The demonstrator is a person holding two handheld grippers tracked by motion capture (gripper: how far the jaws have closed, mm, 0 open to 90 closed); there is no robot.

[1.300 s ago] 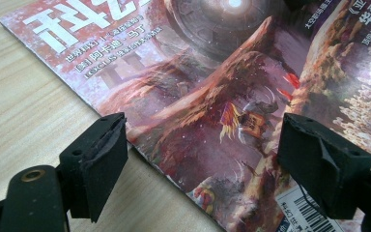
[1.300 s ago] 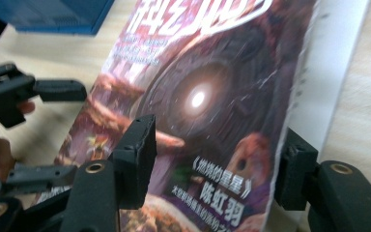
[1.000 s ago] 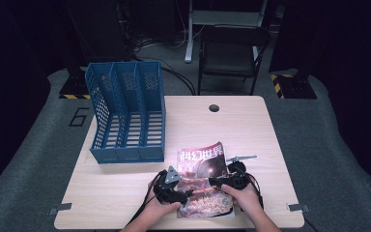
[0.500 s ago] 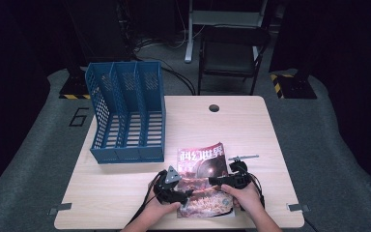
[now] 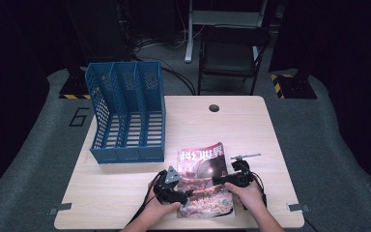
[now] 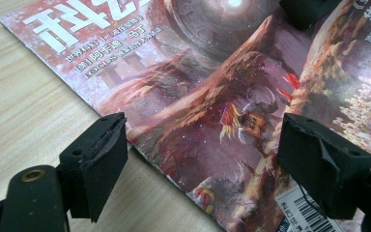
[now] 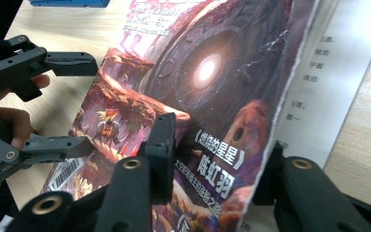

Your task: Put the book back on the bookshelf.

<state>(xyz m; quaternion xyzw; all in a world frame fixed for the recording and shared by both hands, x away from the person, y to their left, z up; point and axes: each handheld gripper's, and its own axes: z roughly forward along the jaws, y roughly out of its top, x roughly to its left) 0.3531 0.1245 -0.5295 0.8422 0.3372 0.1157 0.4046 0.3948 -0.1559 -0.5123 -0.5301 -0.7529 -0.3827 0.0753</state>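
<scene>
high: overhead, far | gripper views: close, low | shared: magazine [image 5: 204,181]

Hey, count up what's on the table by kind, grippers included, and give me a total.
Magazine: 1
Blue file rack: 1
Grippers: 2, the left gripper and the right gripper
Total: 4

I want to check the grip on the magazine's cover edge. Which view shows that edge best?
The right gripper view: the right gripper straddles the magazine cover's lifted edge. The high view shows the whole magazine, small. The left gripper view shows its opposite edge.
</scene>
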